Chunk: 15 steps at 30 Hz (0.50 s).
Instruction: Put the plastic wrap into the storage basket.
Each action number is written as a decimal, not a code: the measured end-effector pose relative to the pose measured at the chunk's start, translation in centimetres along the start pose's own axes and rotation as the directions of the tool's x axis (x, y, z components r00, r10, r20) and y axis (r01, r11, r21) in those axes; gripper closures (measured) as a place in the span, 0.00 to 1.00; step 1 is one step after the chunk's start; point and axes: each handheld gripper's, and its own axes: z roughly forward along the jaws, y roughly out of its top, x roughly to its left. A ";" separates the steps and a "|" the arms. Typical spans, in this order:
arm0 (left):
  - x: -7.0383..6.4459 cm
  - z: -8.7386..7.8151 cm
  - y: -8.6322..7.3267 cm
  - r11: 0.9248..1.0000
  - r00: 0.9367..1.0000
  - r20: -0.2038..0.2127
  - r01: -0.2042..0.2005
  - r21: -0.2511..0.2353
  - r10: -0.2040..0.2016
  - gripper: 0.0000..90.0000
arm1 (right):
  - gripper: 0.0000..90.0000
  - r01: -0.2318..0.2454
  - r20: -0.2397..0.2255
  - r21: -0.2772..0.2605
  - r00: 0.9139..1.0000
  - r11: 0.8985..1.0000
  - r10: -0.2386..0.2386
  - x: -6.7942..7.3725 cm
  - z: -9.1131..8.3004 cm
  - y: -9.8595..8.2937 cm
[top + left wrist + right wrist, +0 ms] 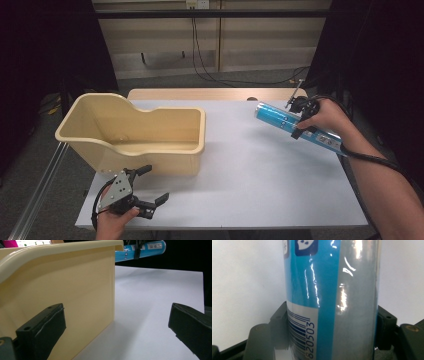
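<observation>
Your right gripper (300, 121) is clamped across a blue tube (295, 126), jaws pressed against both of its sides; in the right gripper view the tube (329, 300) stands between them, barcode label facing the camera. You hold it tilted and lifted off the white table (260, 175), over the far right part, well apart from the beige tub (135, 131). Your left gripper (150, 187) sits low at the near edge, just in front of the tub's front wall, jaws spread wide with nothing between them. In the left gripper view the tub wall (75, 290) runs just beside one jaw; the tube (150, 248) shows farther off.
</observation>
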 end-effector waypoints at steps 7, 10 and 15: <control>0.0 -0.1 0.0 1.000 1.000 0.002 0.003 -0.003 -0.003 0.01 | 0.36 0.026 -0.011 -0.012 1.000 1.000 -0.026 0.6 -1.4 0.9; 0.0 -0.1 0.0 1.000 1.000 0.001 0.003 -0.005 -0.003 0.01 | 0.36 0.036 -0.024 -0.015 0.999 0.999 -0.036 0.9 -2.0 1.2; 0.0 0.1 0.0 1.000 1.000 0.004 0.006 -0.004 -0.006 0.01 | 0.36 0.049 -0.030 -0.022 0.998 0.999 -0.049 1.5 -3.2 1.8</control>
